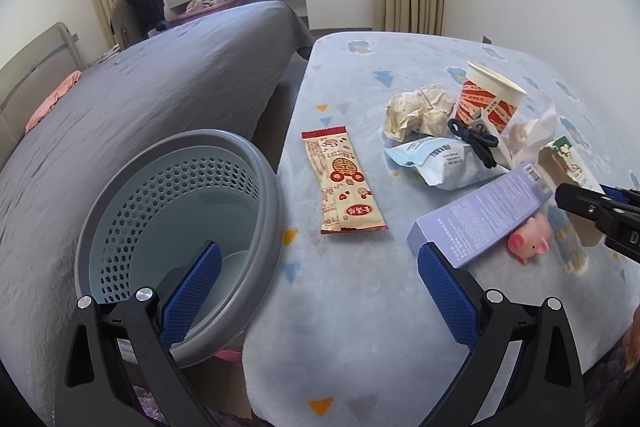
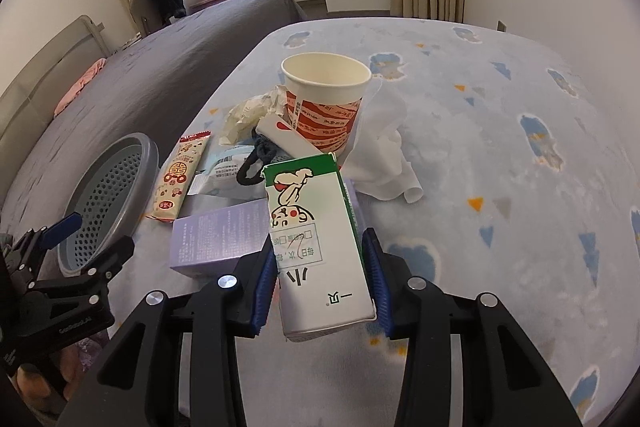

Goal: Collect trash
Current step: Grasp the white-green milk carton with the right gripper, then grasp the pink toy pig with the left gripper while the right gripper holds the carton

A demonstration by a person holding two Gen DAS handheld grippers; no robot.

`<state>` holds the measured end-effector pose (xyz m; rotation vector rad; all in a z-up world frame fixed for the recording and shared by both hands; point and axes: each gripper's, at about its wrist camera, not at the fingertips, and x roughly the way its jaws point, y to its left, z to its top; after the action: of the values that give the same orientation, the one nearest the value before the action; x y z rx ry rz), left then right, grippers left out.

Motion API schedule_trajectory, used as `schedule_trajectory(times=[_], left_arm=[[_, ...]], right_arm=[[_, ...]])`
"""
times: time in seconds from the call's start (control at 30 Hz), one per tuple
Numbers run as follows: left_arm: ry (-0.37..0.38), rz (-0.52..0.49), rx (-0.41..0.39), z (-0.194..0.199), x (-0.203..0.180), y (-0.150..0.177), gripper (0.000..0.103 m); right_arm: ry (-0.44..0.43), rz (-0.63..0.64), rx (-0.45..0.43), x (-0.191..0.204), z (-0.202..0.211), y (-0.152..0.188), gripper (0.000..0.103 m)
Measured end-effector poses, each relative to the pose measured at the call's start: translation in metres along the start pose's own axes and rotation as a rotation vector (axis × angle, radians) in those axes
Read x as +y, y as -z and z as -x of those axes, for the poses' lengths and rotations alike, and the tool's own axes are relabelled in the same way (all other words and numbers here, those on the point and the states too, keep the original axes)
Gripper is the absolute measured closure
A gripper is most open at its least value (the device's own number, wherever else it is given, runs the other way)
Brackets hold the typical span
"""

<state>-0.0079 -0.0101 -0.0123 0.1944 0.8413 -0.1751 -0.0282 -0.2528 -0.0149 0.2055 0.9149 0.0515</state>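
Note:
My right gripper [image 2: 320, 267] is shut on a white and green carton box [image 2: 316, 243], held just above the table. The same box shows in the left wrist view [image 1: 566, 163] at the right edge. My left gripper [image 1: 320, 279] is open and empty, between the grey perforated trash basket [image 1: 176, 227] and the trash pile. On the table lie a red snack wrapper [image 1: 344, 183], a purple box [image 1: 484, 211], a paper cup [image 1: 490, 99], crumpled paper [image 1: 416, 107], a blue-white pouch [image 1: 436, 159], a dark hair tie [image 1: 476, 143] and white tissue [image 2: 384, 155].
A pink toy pig [image 1: 528, 239] lies beside the purple box. The table [image 1: 352, 307] has a light blue patterned cloth. The basket stands at its left edge, next to a grey bed [image 1: 140, 87]. Curtains and a window are behind.

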Motion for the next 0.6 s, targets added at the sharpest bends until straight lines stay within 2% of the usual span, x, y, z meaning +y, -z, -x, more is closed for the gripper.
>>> schedule_trajectory(times=[0.23,0.47,0.6], left_arm=[[0.064,-0.041,0.018,0.0,-0.022,0.004,0.006],[0.137,-0.092,0.052,-0.003,-0.073,0.018,0.006],[0.151,-0.075,0.048,-0.005,-0.097,0.018,0.006]], right_arm=[[-0.003,-0.075,-0.042,-0.022,0.026,0.017,0.063],[0.004,-0.148,-0.063,-0.051,0.041,0.03,0.063],[0.005,-0.184,-0.073,-0.067,0.049,0.035,0.063]])
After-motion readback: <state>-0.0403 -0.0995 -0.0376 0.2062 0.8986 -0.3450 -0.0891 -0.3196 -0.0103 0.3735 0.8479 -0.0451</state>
